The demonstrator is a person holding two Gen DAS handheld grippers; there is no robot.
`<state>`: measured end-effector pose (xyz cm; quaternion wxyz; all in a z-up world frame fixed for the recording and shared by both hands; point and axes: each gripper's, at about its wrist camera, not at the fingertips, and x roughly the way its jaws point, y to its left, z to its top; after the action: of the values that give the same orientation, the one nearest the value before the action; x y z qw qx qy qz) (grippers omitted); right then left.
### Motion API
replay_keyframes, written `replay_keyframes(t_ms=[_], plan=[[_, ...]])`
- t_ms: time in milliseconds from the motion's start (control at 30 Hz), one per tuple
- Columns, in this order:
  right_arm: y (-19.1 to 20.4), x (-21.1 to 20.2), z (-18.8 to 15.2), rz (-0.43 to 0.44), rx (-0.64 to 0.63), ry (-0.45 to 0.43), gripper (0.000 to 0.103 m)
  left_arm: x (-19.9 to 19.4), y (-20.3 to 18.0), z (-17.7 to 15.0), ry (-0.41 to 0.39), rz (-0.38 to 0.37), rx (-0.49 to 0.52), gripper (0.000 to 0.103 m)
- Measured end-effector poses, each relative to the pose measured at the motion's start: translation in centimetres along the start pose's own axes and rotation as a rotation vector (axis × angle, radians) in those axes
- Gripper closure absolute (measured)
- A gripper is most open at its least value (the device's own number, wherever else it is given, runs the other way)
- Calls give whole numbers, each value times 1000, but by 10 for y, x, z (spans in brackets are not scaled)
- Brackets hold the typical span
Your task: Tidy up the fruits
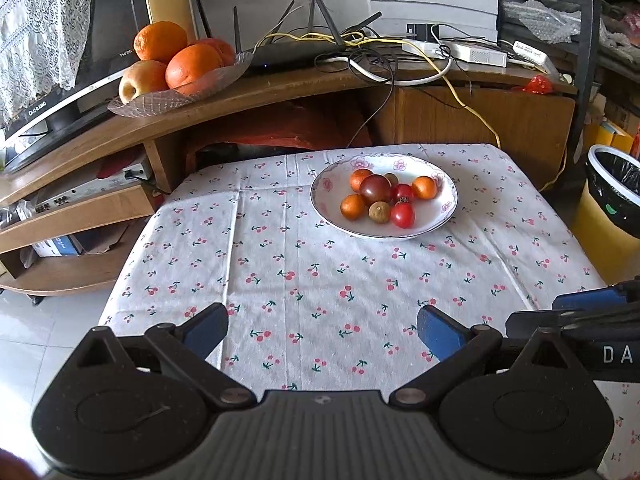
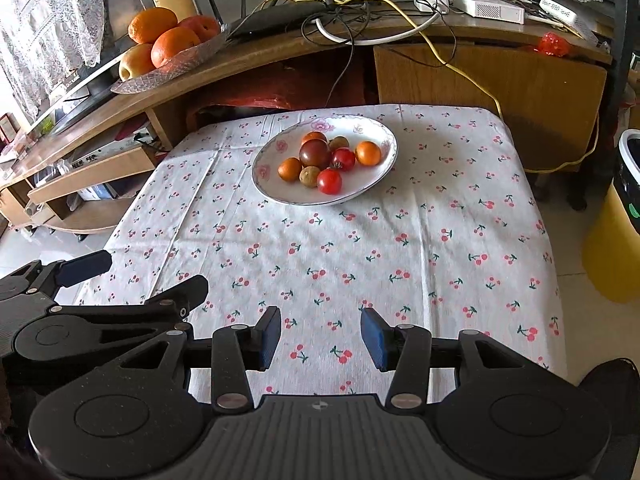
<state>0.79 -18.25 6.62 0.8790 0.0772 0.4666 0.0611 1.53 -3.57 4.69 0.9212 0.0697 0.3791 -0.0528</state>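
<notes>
A white floral plate (image 1: pixel 438 226) (image 2: pixel 368 192) sits toward the far side of the cherry-print table. It holds several small fruits: a dark tomato (image 1: pixel 375 189) (image 2: pixel 315 153), red cherry tomatoes (image 1: pixel 402 215) (image 2: pixel 329 181), small oranges (image 1: pixel 424 187) (image 2: pixel 368 153) and brownish round fruits (image 1: pixel 379 212). My left gripper (image 1: pixel 322 330) hovers open over the near table edge, nothing between its blue pads. My right gripper (image 2: pixel 320 334) is also open and empty, just right of the left one, whose fingers (image 2: pixel 86 266) show at the left of the right wrist view.
On the wooden TV stand behind, a glass dish (image 1: pixel 160 100) (image 2: pixel 160 76) holds large oranges and an apple. A router and tangled cables (image 1: pixel 360 50) lie along the stand. A yellow bin with a black bag (image 1: pixel 612 200) stands right of the table.
</notes>
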Motion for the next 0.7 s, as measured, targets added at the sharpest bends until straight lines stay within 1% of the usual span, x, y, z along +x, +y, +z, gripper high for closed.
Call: replay_keyframes(t_ms=[700], plan=[[4, -11, -18, -2, -12, 5, 62, -17, -5, -16, -12, 24, 9, 0]])
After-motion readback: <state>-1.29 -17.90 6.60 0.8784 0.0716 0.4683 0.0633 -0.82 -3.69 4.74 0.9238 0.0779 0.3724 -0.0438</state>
